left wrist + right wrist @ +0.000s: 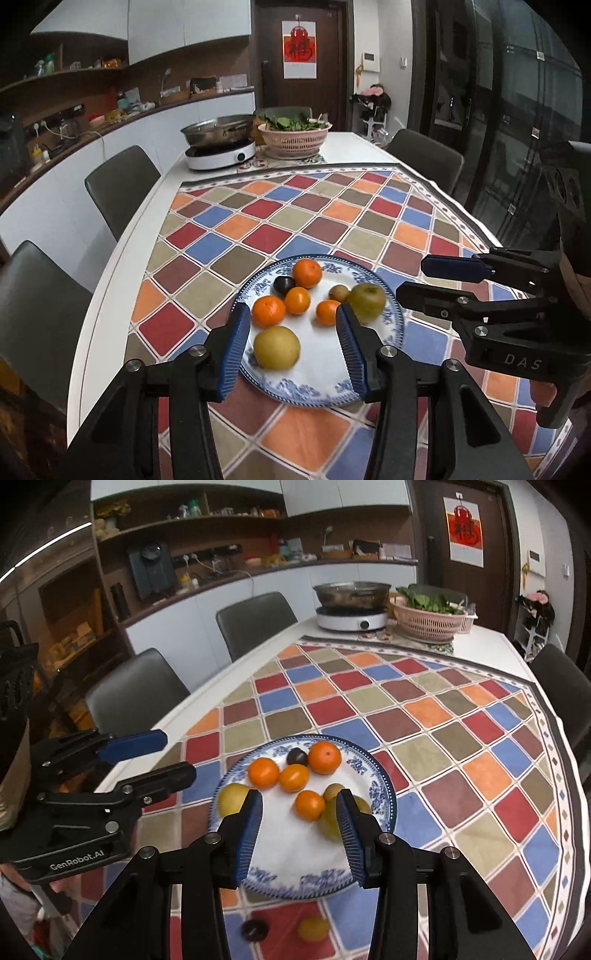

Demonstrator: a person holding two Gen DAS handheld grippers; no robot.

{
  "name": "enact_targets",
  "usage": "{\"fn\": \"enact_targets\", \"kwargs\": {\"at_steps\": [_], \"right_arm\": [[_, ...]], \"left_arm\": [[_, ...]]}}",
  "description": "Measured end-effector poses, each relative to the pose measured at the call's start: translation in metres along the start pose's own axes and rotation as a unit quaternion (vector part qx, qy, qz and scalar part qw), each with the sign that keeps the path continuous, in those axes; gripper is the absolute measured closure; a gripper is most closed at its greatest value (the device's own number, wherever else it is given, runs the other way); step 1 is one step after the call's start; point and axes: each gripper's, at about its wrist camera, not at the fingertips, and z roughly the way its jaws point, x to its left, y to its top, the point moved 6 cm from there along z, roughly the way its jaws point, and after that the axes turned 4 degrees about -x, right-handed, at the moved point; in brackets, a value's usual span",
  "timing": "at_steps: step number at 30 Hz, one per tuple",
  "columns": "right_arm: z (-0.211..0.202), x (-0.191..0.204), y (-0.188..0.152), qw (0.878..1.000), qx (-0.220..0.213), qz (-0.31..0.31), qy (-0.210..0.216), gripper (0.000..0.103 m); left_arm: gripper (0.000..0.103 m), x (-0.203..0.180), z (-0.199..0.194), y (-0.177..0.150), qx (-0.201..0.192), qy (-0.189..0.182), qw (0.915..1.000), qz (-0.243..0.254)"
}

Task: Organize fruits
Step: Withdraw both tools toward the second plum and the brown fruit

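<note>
Two fruits (pixel 313 929) below the plate (pixel 384 794), at six o'clock, are blurred and half hidden behind the right claw (pixel 301 830). Both claws are released, empty; left claw (pixel 291 349) hovers over the plate. "GenRobot.AI" and "DAS" are legible.

A white induction cooker (pixel 221 157) stands at the far end of the worktop (pixel 122 258), beyond the checkered cloth (pixel 332 214), and serves as the landmark. A steel pan (pixel 218 129) sits on top of it. Just to its right, a pink colander (pixel 293 138) holds leafy greens (pixel 288 122). Grey chairs (pixel 120 184) line the worktop's edge to its left. Behind it is a dark door (pixel 299 62) with a red-and-white hanging (pixel 299 50).
</note>
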Motion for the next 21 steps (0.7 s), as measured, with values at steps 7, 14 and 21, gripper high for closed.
{"fn": "enact_targets", "kwargs": {"at_steps": [7,14,21], "right_arm": [[-0.036,0.009,-0.012,1.0,-0.024,-0.017,-0.001,0.061],[-0.06,0.011,-0.031,0.999,-0.039,-0.031,0.001,0.061],[-0.071,0.007,-0.051,0.998,-0.045,-0.043,0.001,0.061]], "left_arm": [[0.054,-0.017,-0.032,-0.014,-0.023,0.002,0.9997,-0.008],[0.054,-0.038,-0.048,-0.033,-0.031,-0.001,0.9993,-0.02],[0.054,-0.055,-0.047,-0.053,-0.029,-0.011,0.9993,-0.022]]}}
